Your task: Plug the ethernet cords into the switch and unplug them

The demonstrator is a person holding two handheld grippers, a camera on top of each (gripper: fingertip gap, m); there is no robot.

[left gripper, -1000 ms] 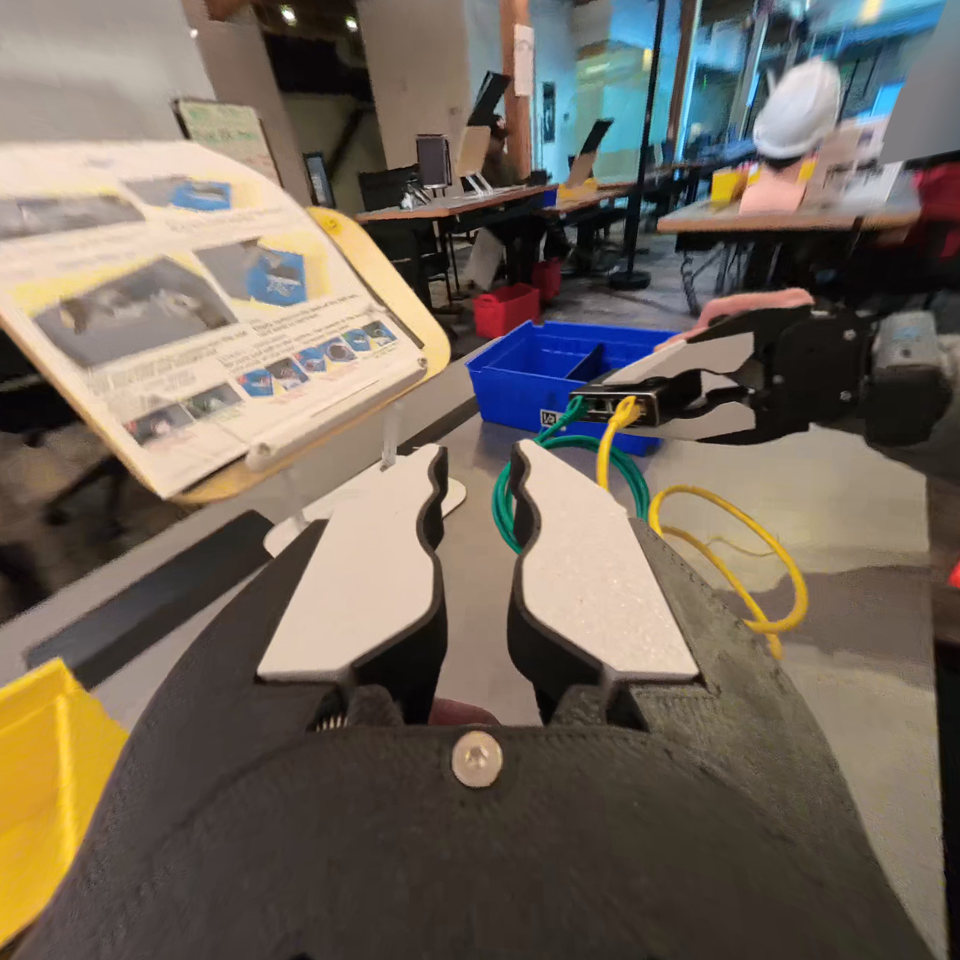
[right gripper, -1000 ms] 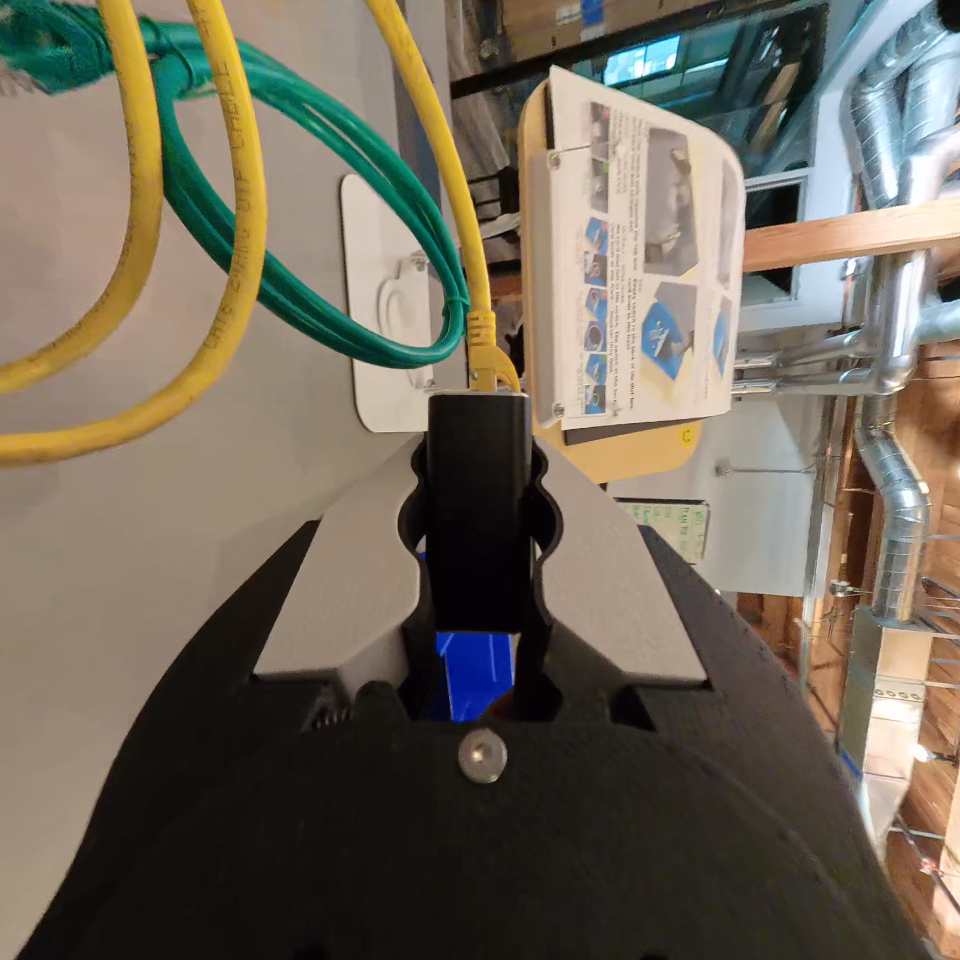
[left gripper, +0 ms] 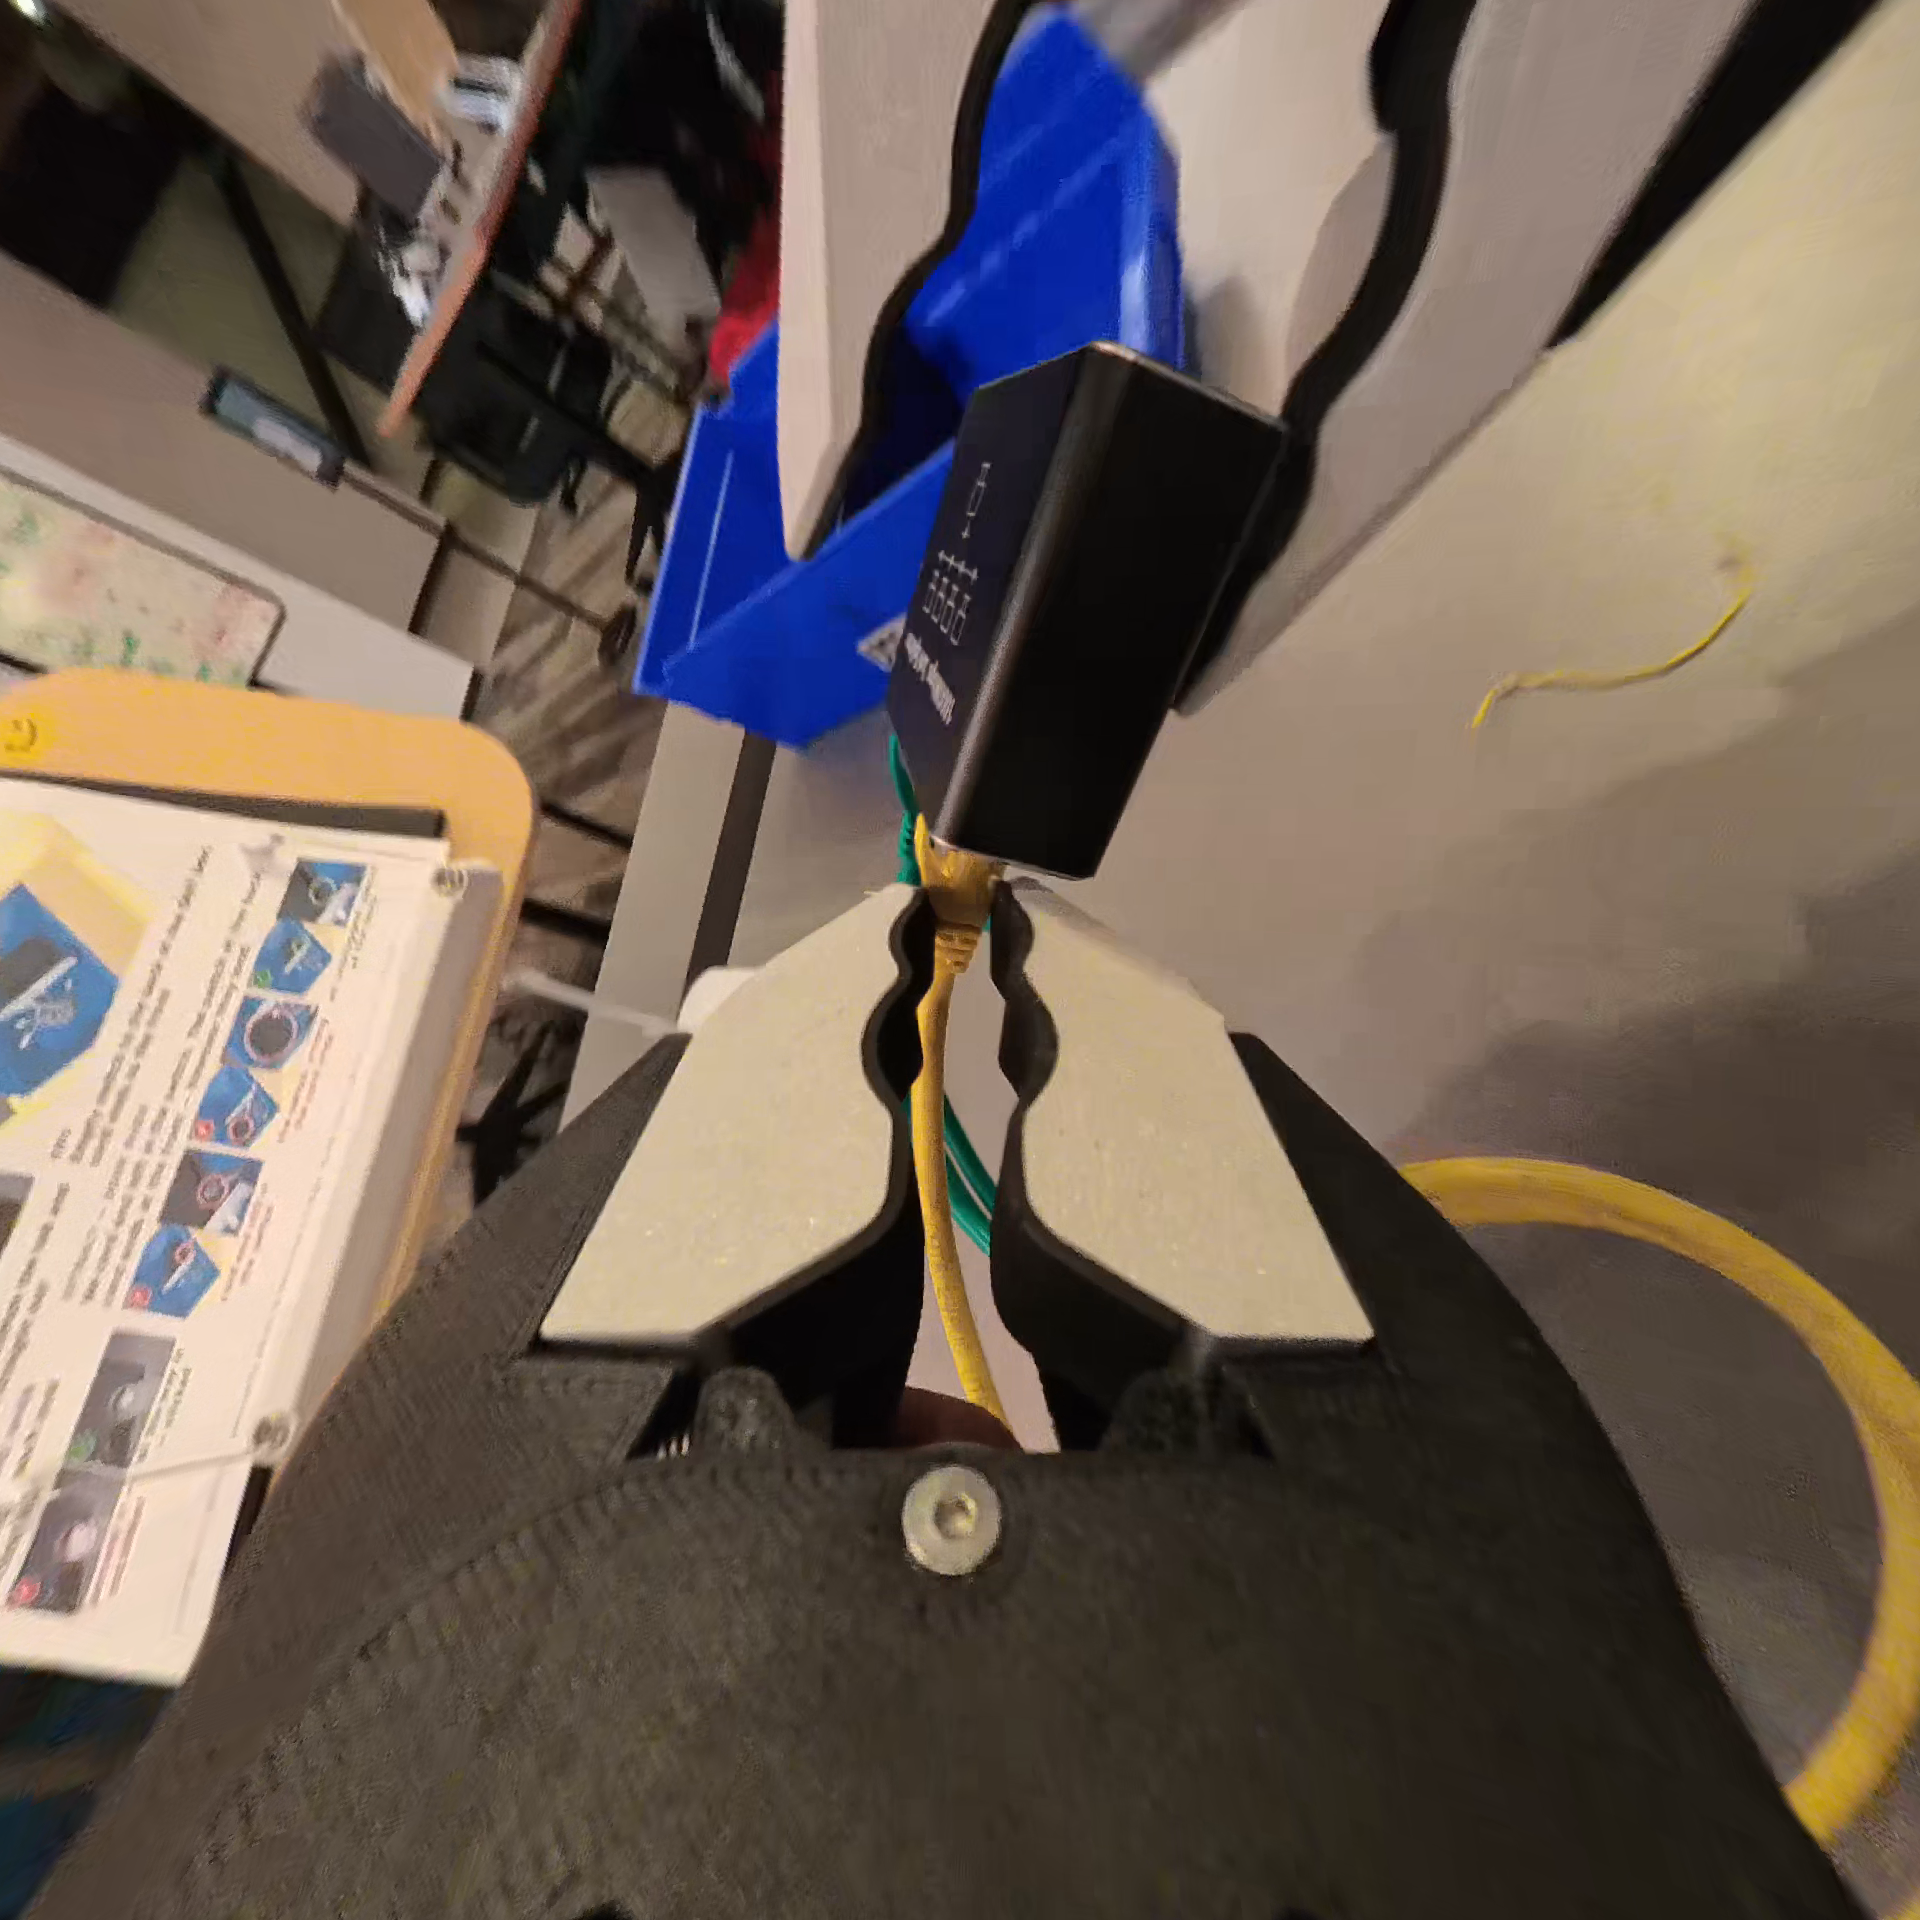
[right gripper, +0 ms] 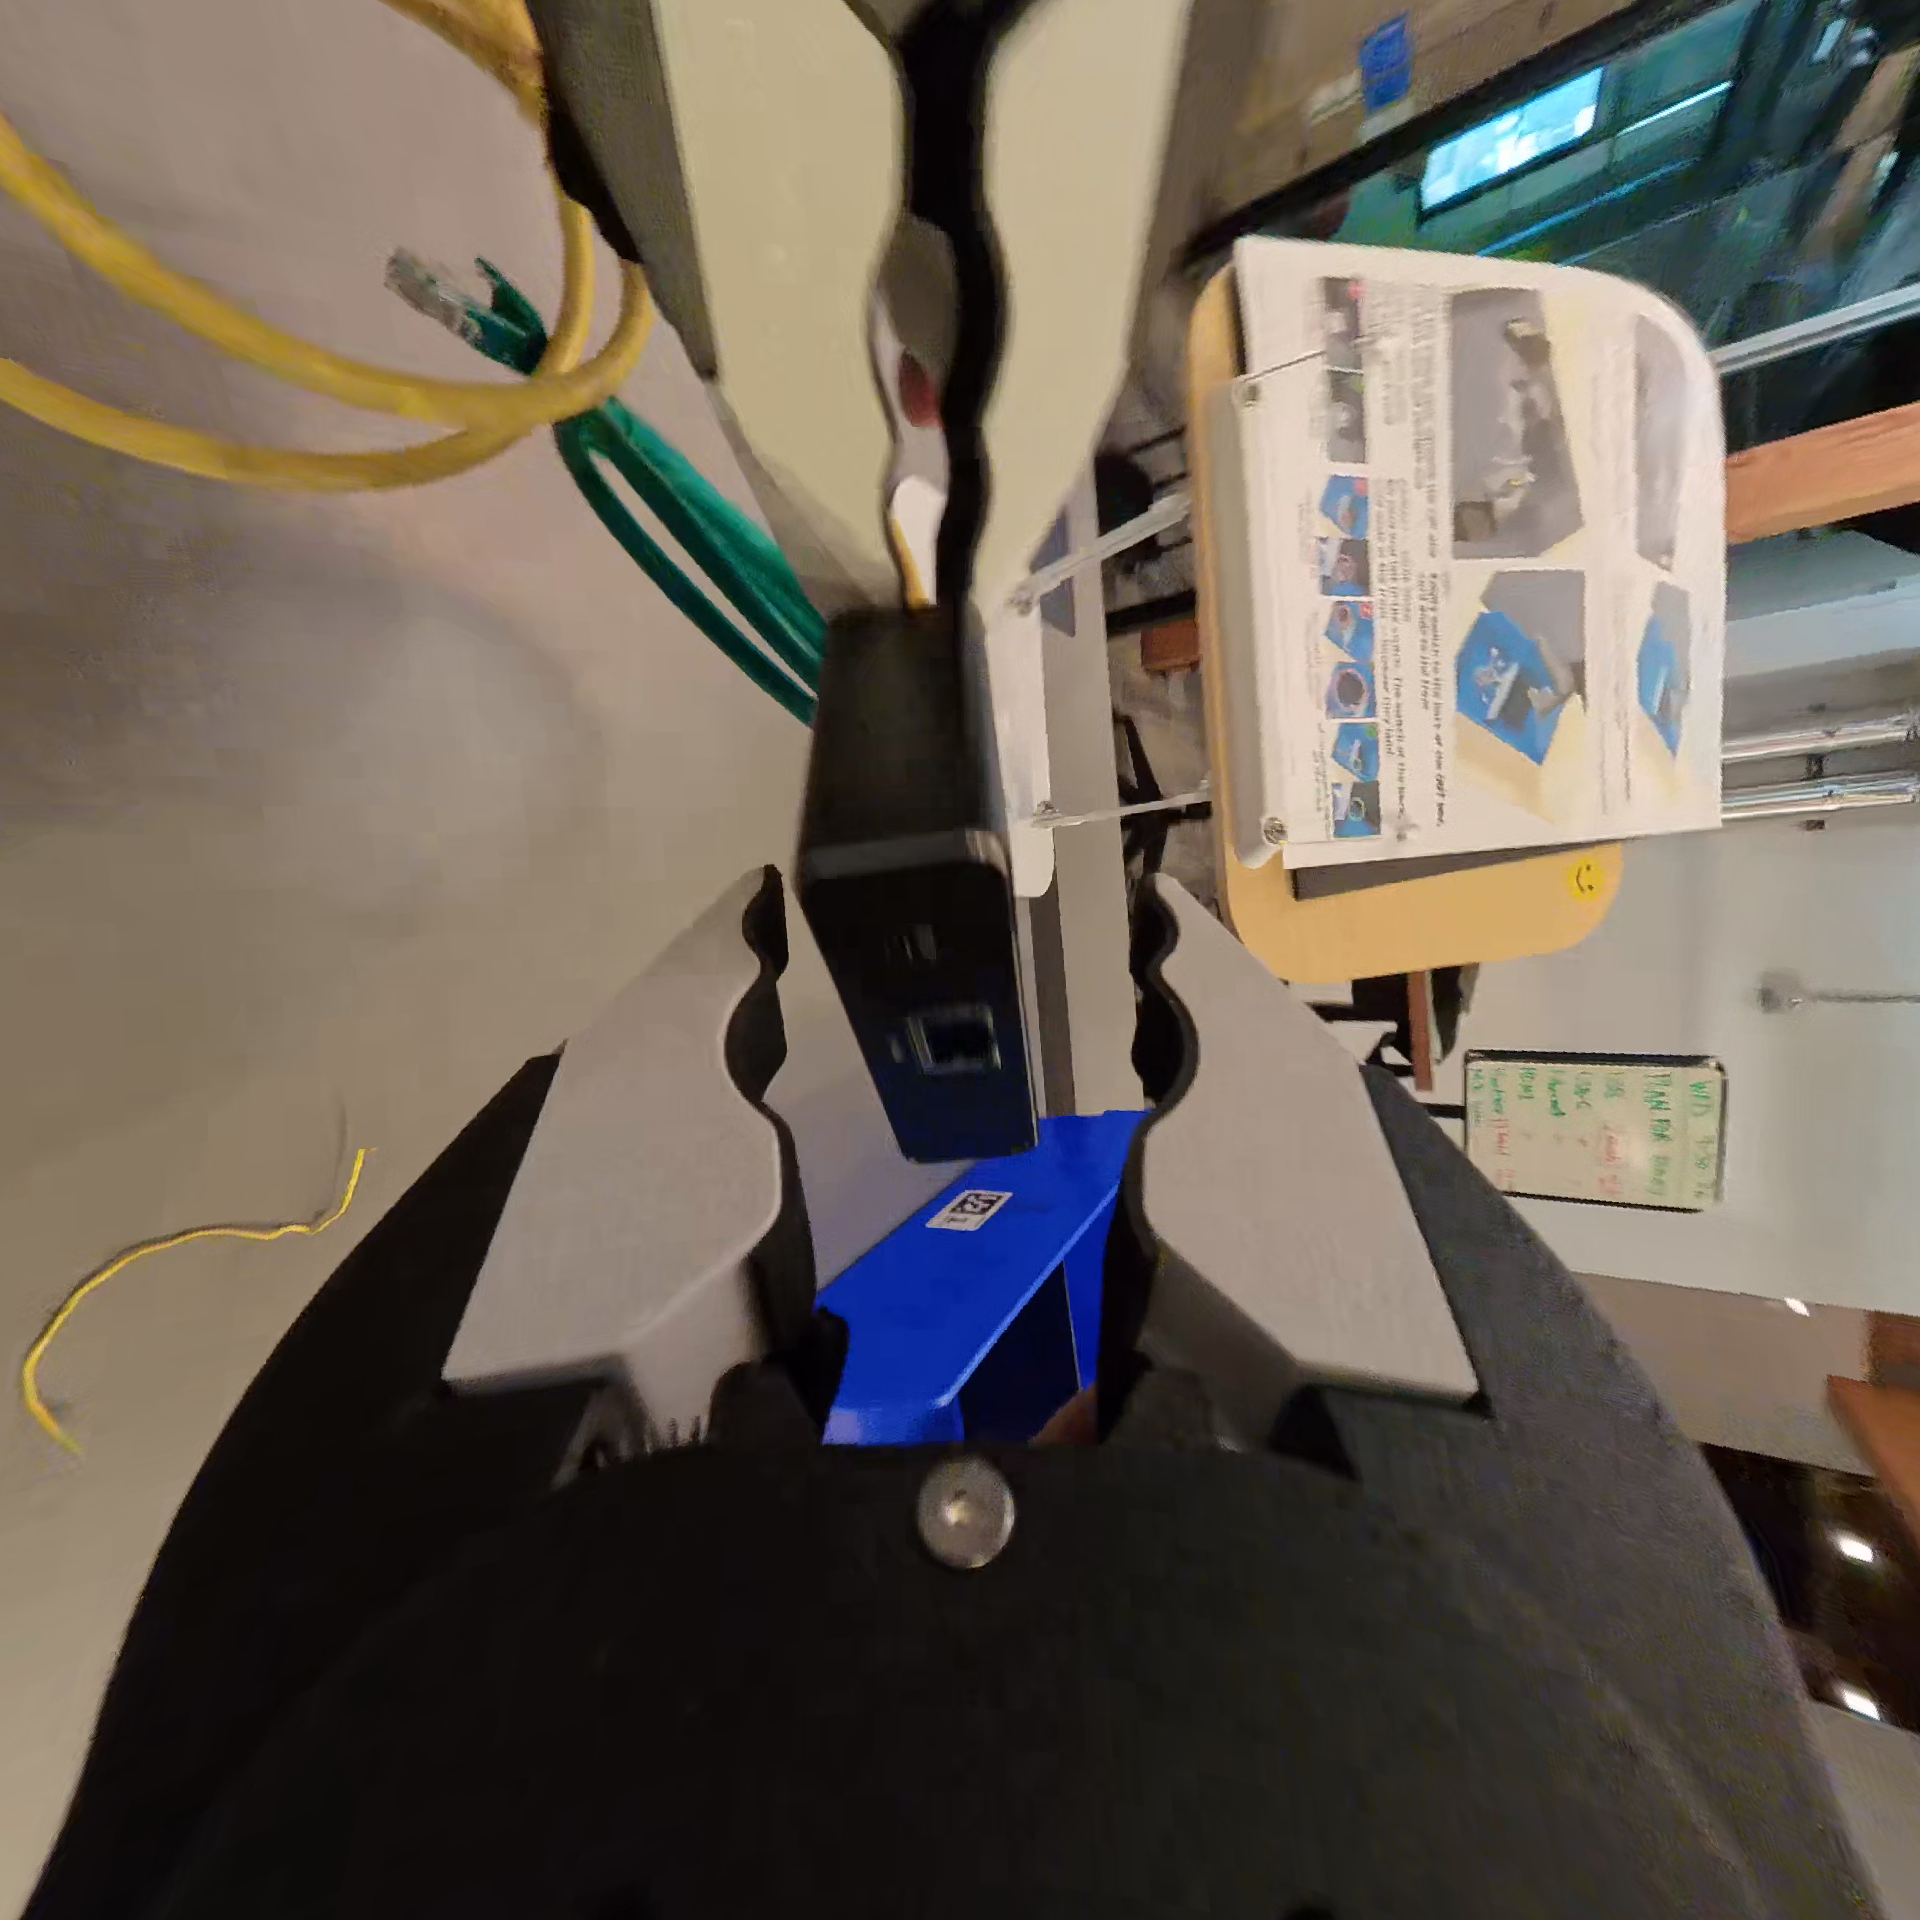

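The black switch (left gripper: pixel 1070 623) hangs in the air with the yellow ethernet cord's plug (left gripper: pixel 954 914) in its lower port. My left gripper (left gripper: pixel 961 904) is shut on that plug, just below the switch. The yellow cord (left gripper: pixel 1766 1351) loops away over the table. My right gripper (right gripper: pixel 961 888) is open, its fingers wide on both sides of the switch (right gripper: pixel 914 831); in the left wrist view one finger (left gripper: pixel 1351 416) touches the switch's side. The green cord (right gripper: pixel 686 540) lies coiled on the table with its plug (right gripper: pixel 436 291) loose. An empty port (right gripper: pixel 951 1039) faces my right camera.
A blue bin (left gripper: pixel 790 623) stands behind the switch on the grey table (left gripper: pixel 1455 831). An instruction sheet on a wooden stand (right gripper: pixel 1455 561) is beside it. A thin scrap of yellow wire (right gripper: pixel 187 1247) lies on the table. Other desks show beyond. Spacing between my two grippers at the tips: around 5 cm.
My left gripper has moved up to the switch and shut on the yellow plug. My right gripper, which held the switch, has opened its jaws.
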